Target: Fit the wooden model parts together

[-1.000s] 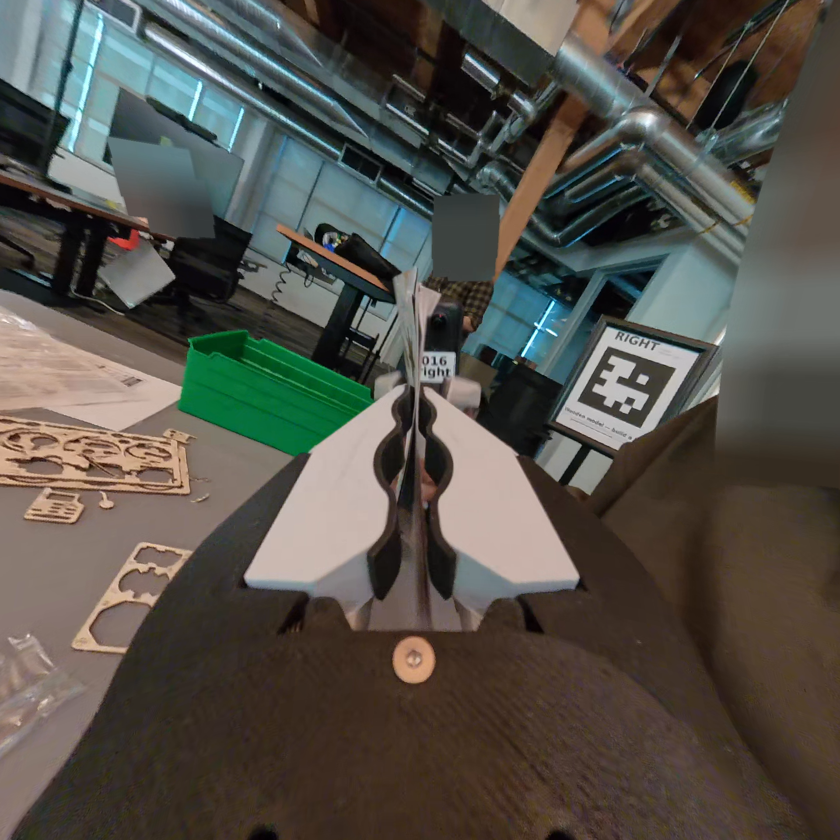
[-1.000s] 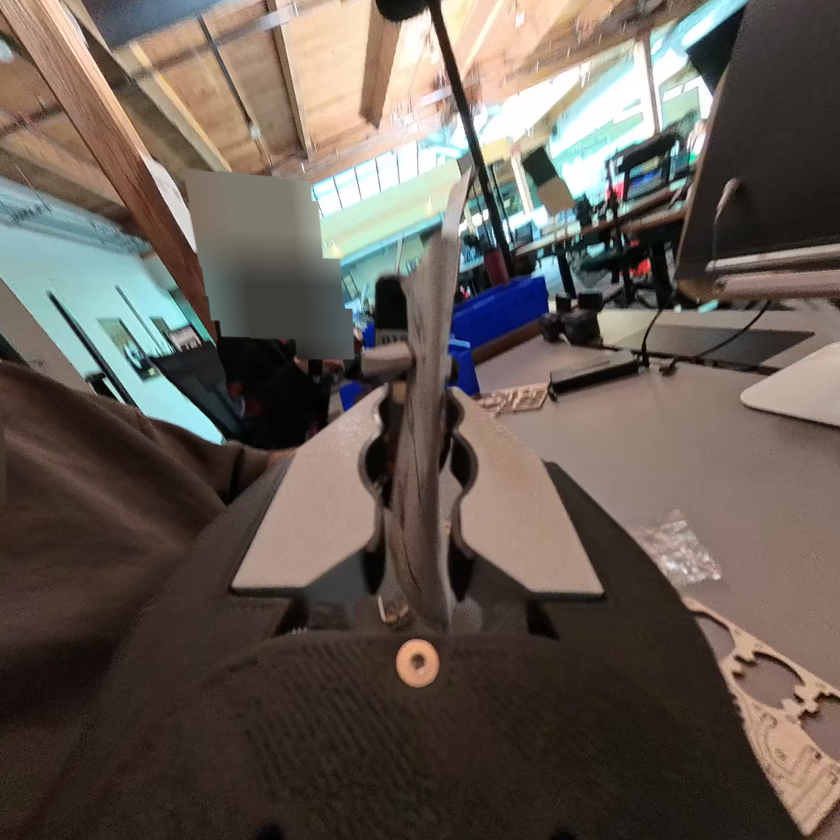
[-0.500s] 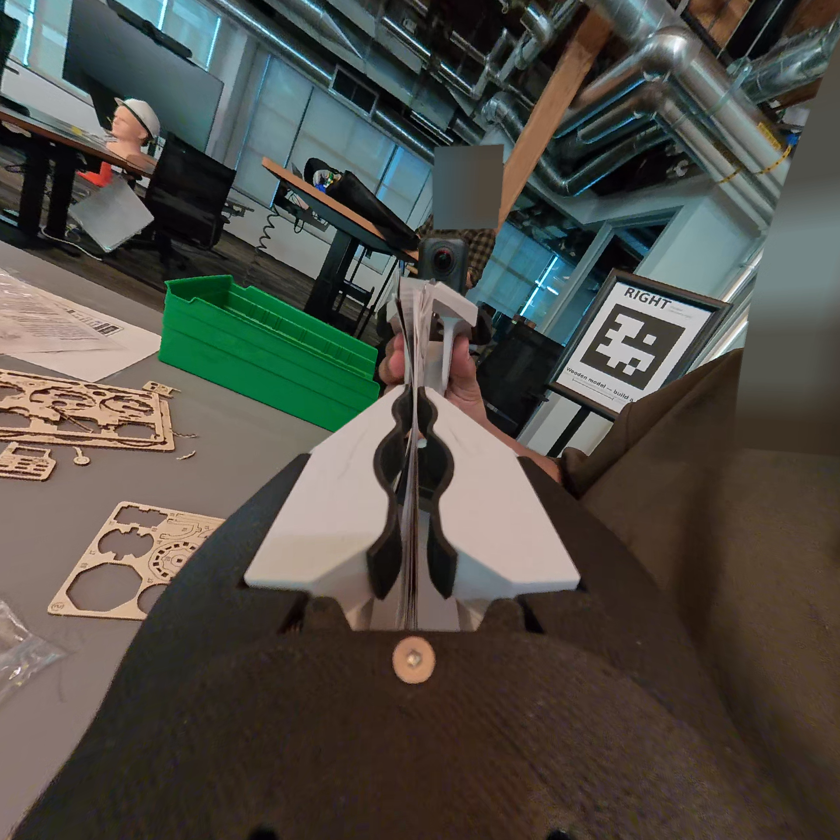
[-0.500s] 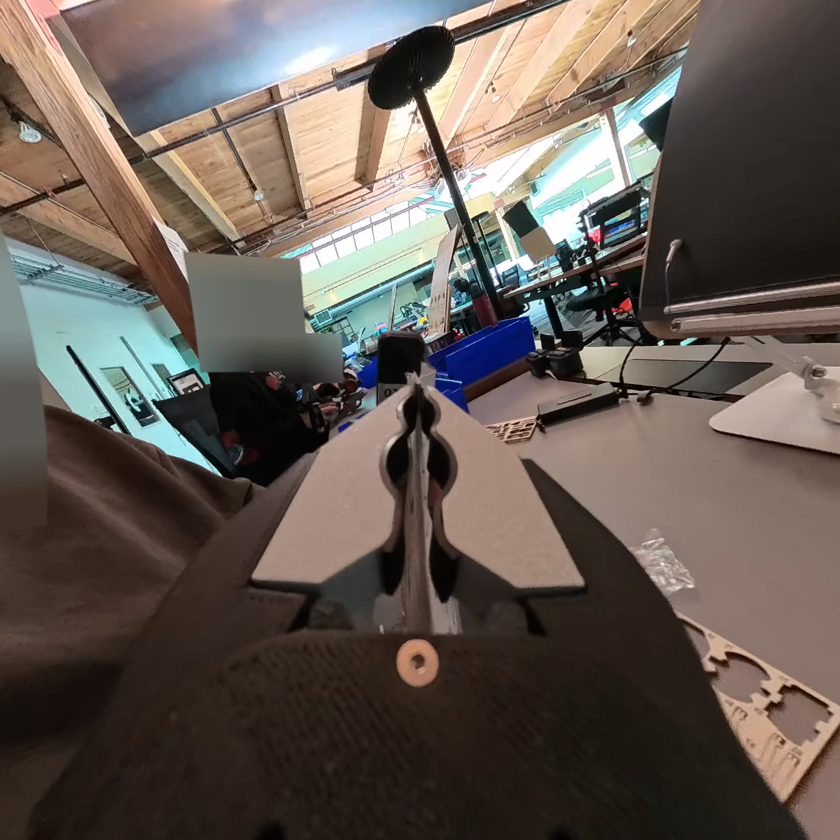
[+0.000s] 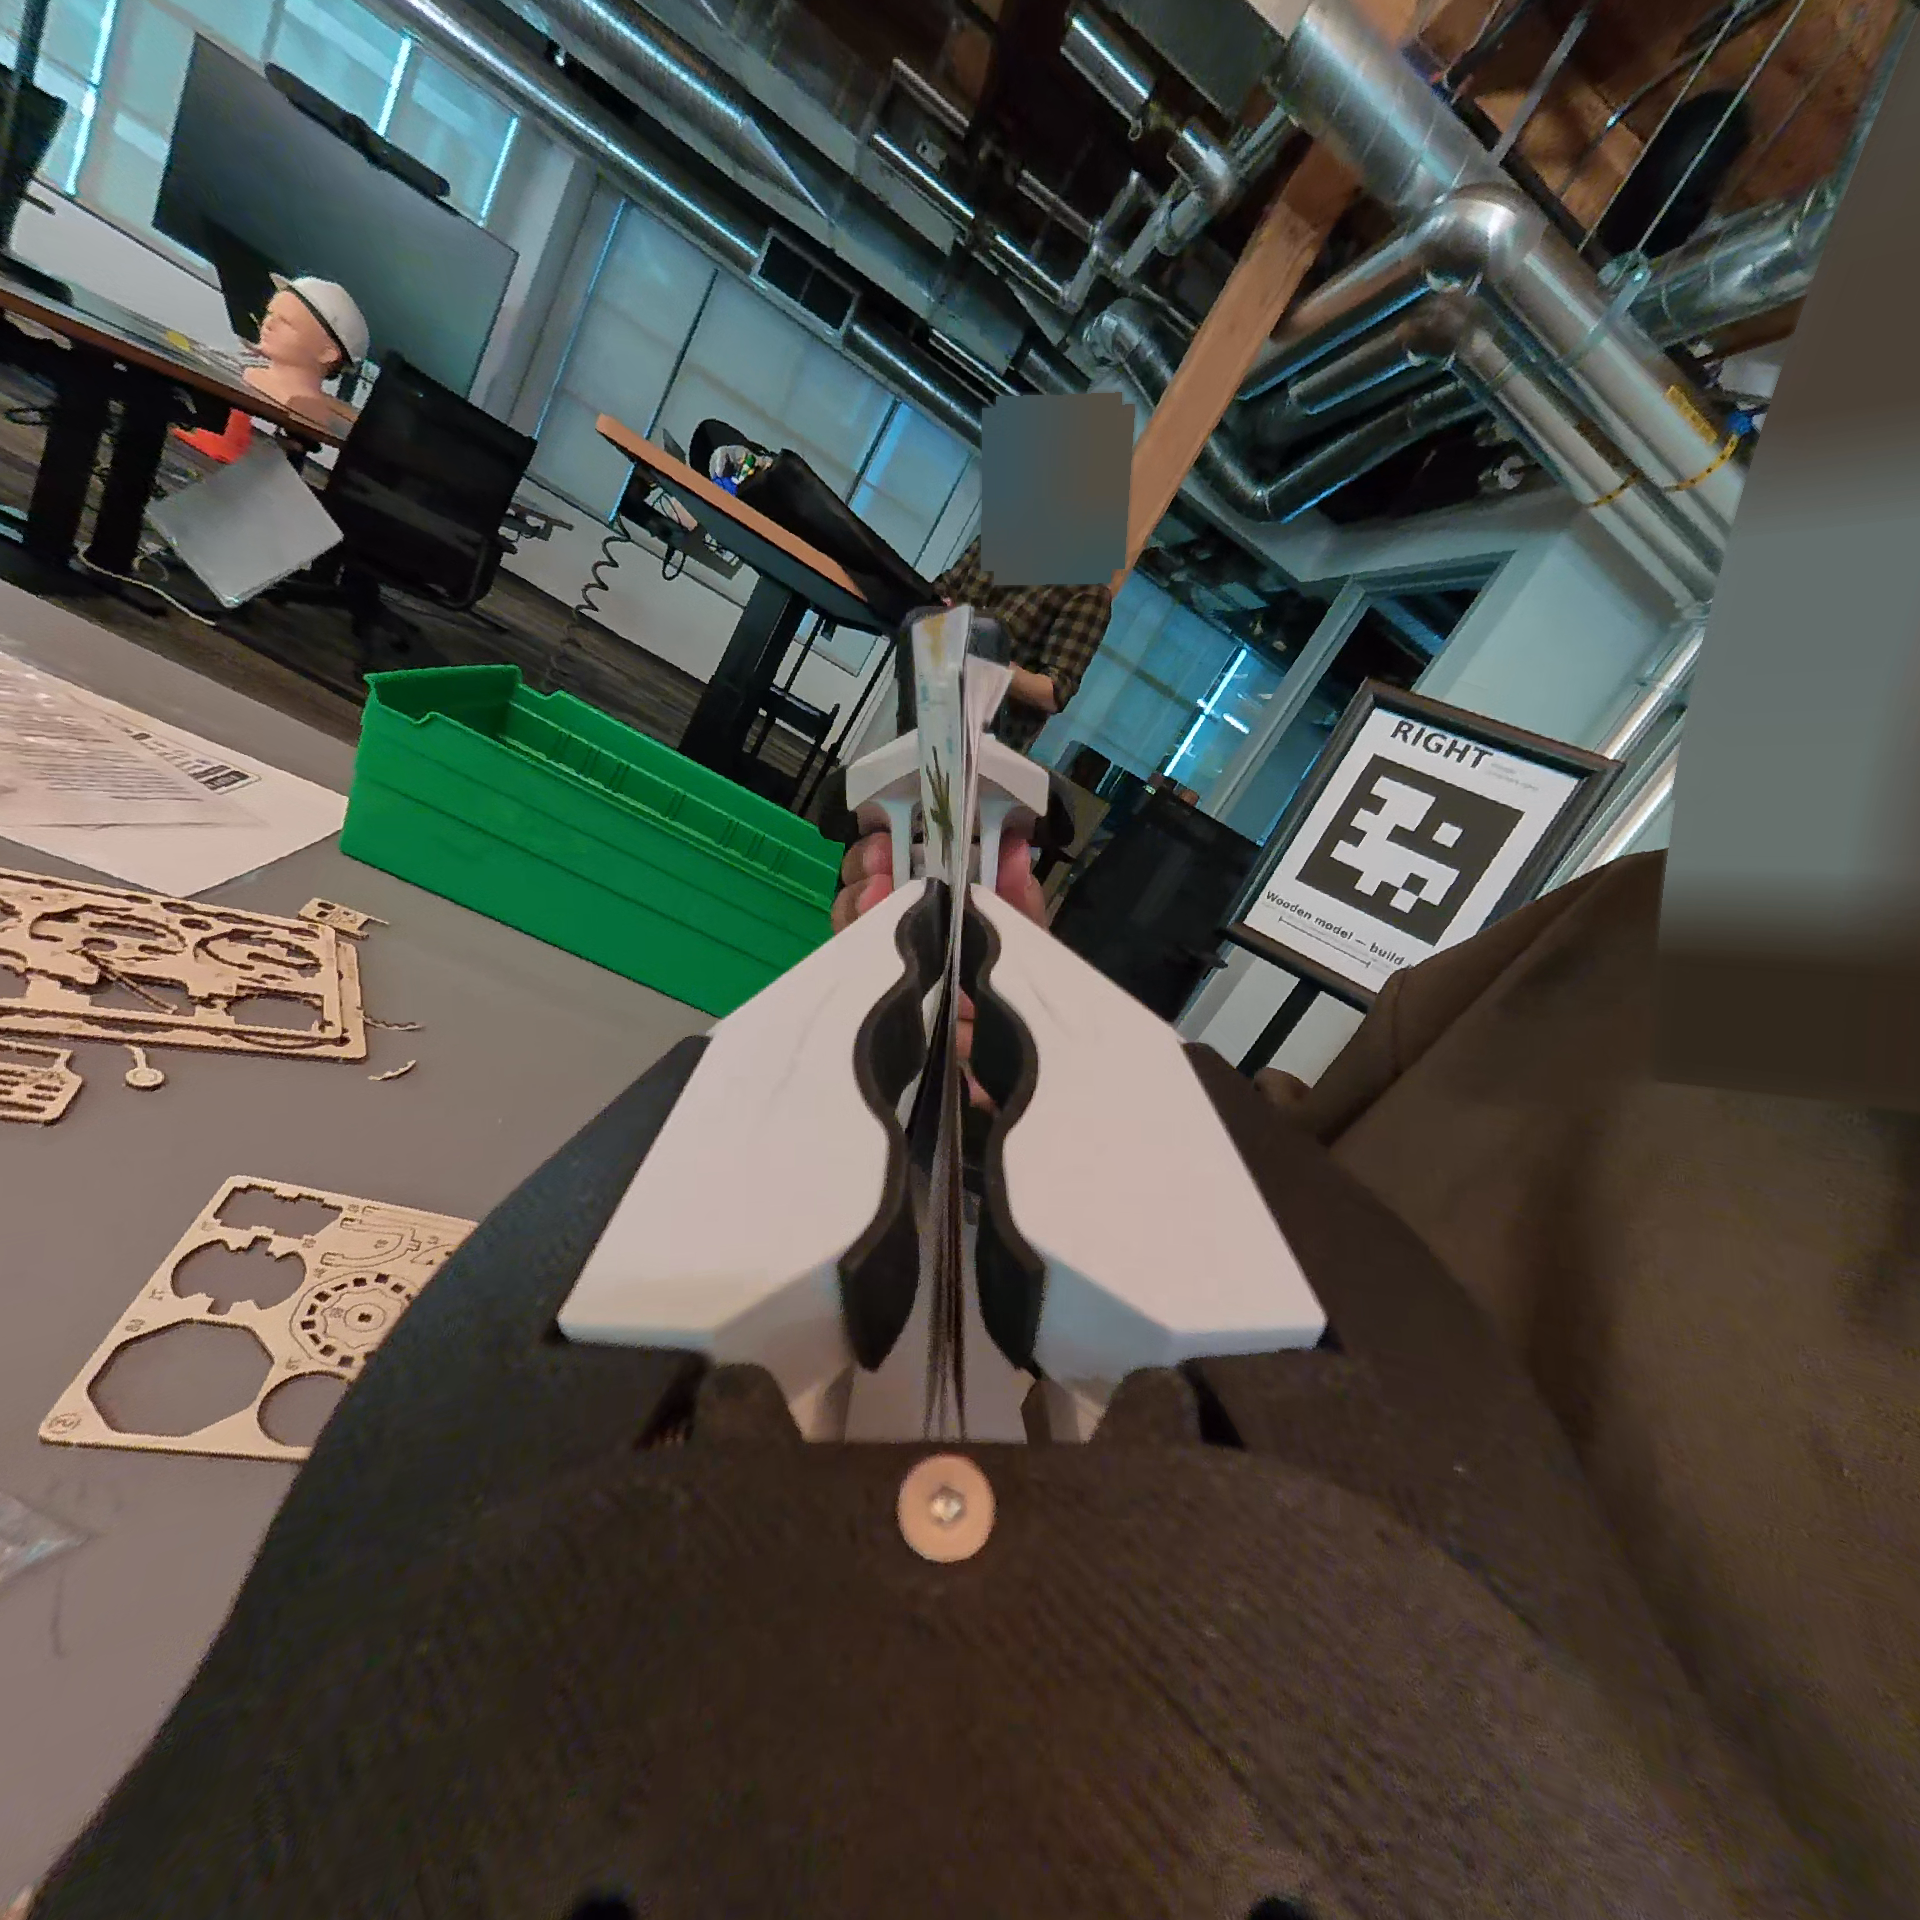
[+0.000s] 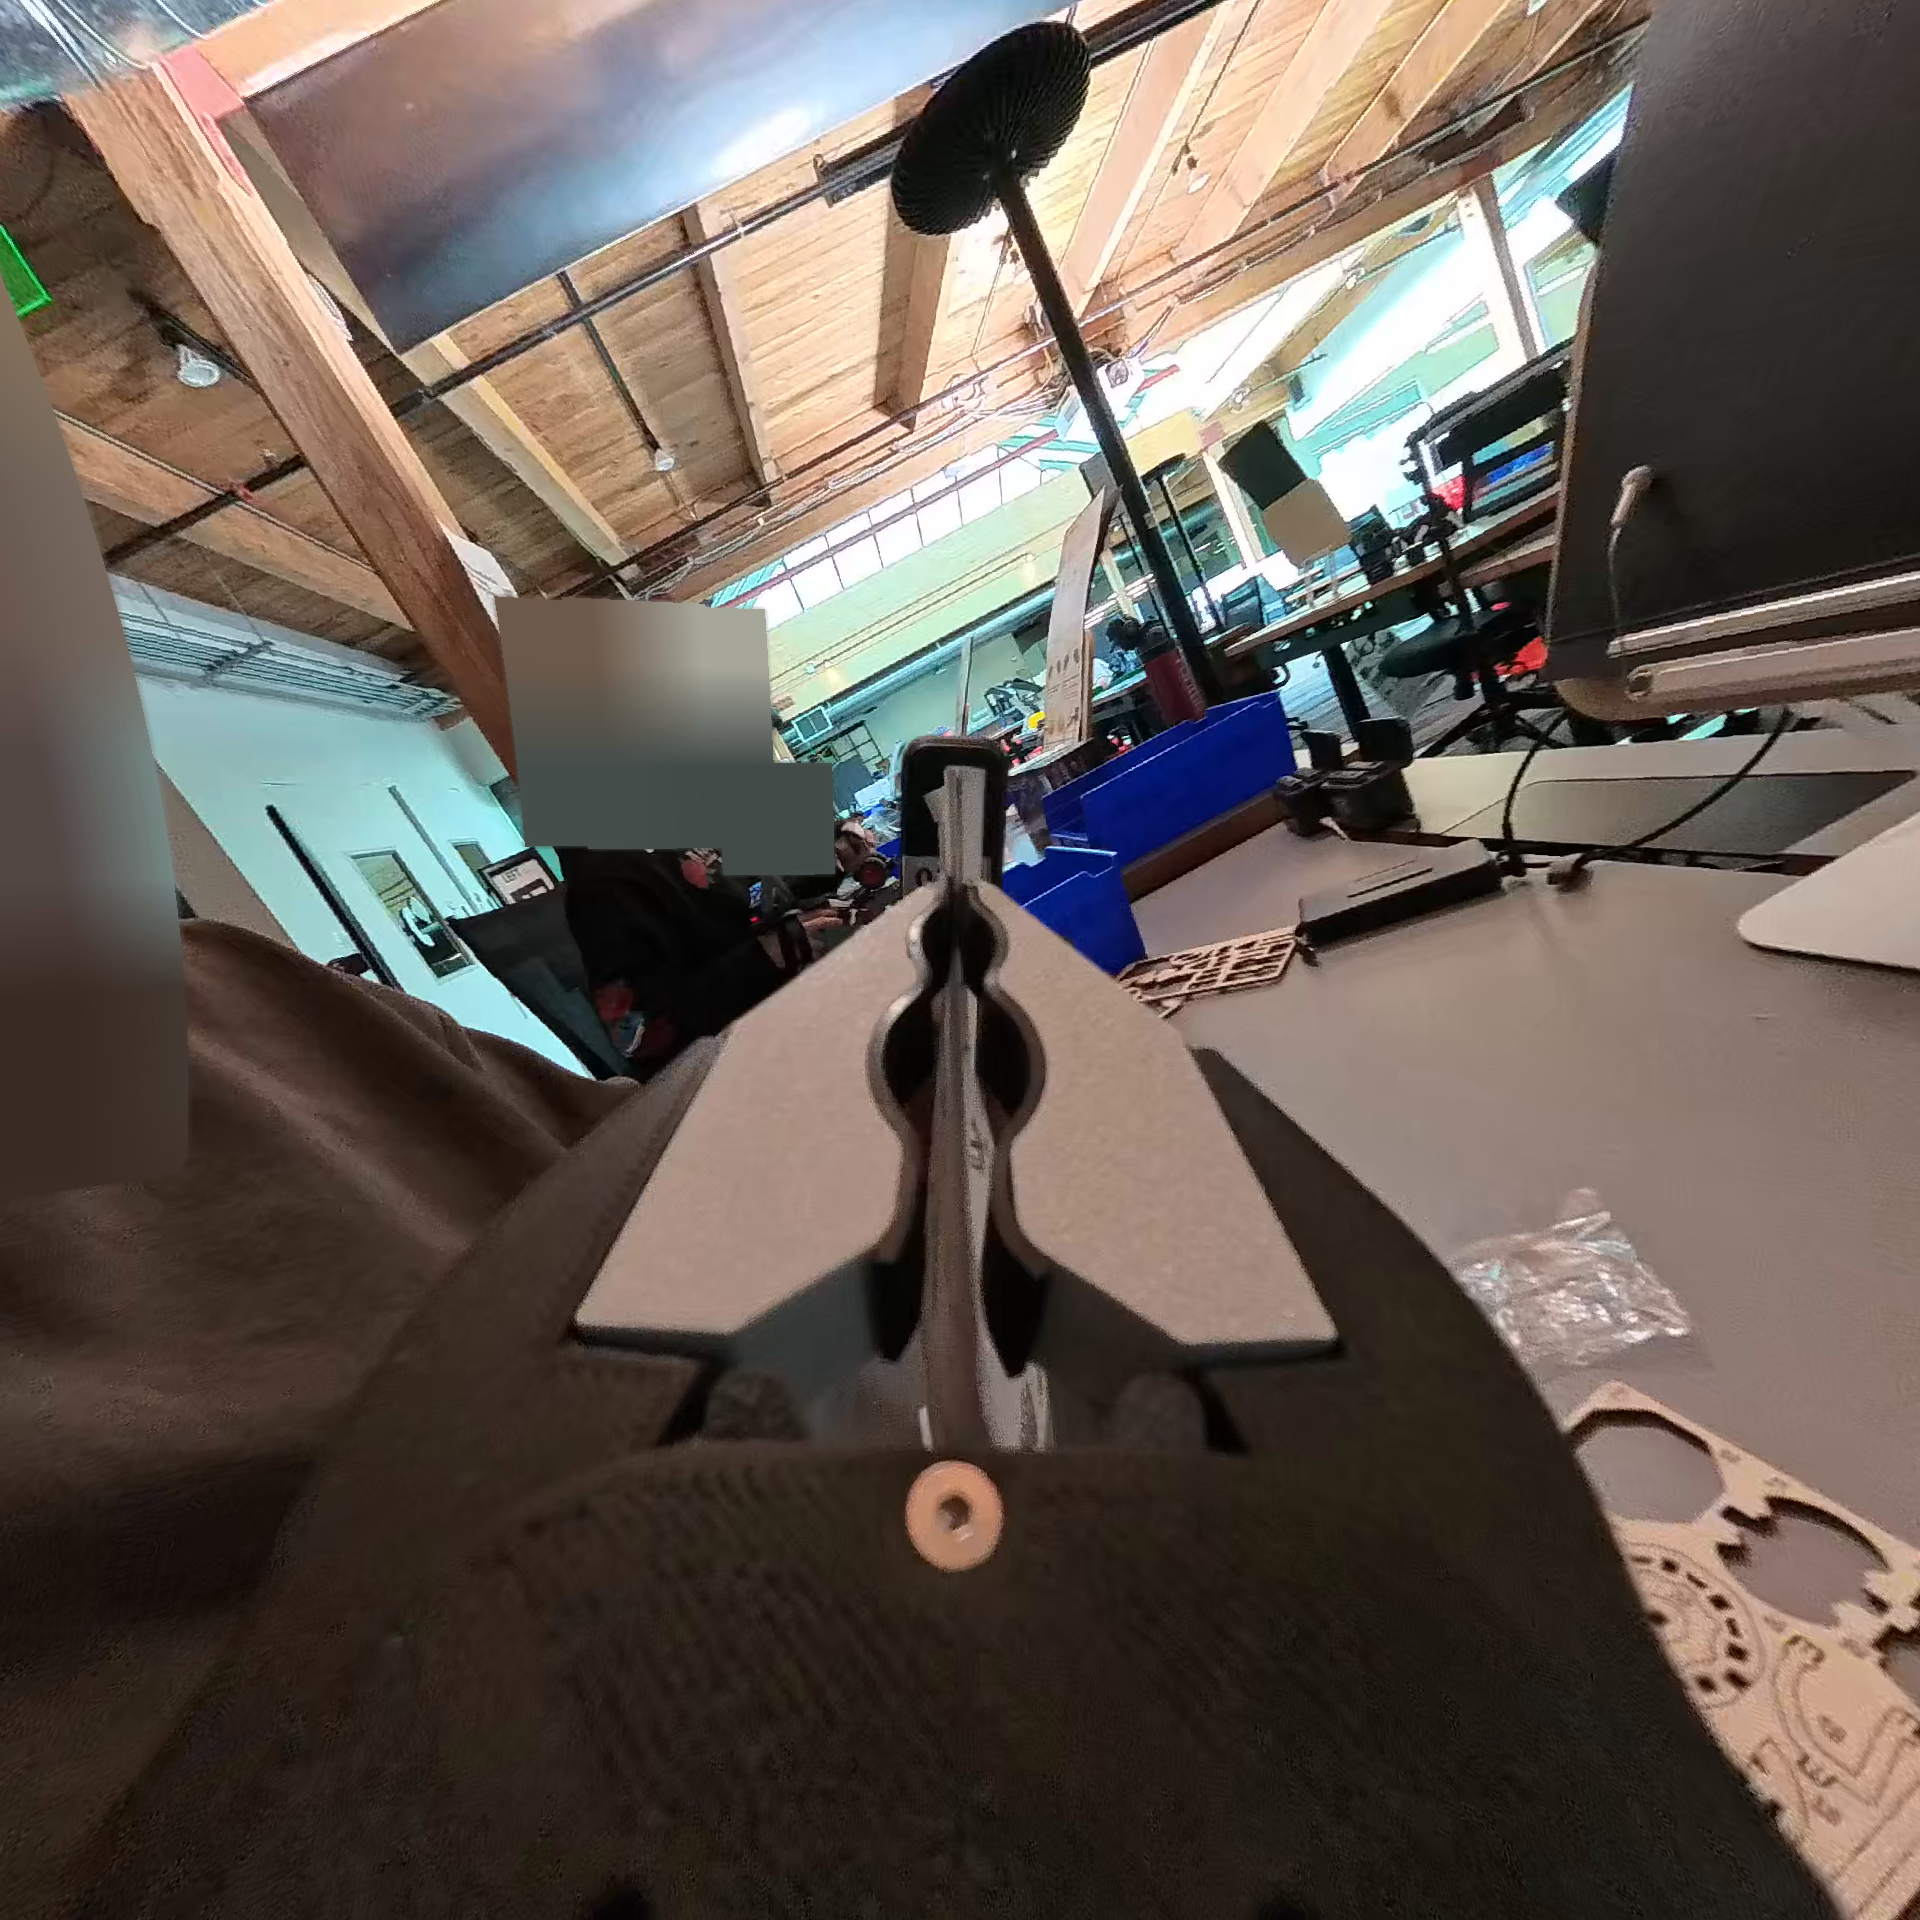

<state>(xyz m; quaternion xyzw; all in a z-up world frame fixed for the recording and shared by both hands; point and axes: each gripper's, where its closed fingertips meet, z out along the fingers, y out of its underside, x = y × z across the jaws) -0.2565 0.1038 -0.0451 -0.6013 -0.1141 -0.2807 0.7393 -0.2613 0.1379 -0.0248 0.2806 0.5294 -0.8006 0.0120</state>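
Note:
Both grippers hold one thin paper booklet edge-on, up above the grey table. In the left wrist view my left gripper is shut on the booklet, and the right gripper clamps its far end, with a hand behind it. In the right wrist view my right gripper is shut on the same booklet, and the left gripper shows beyond it. Wooden part sheets lie on the table: a stack, a cut-out sheet and another sheet.
A green bin and a printed paper lie at the left back. Blue bins, a small wooden sheet, a plastic bag and a monitor base are on the right. A framed marker sign stands behind. Brown sleeves flank both grippers. Spacing between my two grippers at the tips: around 5 cm.
The booklet was bent and blurred in the right gripper a second ago; now it runs straight and flat between the two grippers. Both grippers have stayed shut on it.

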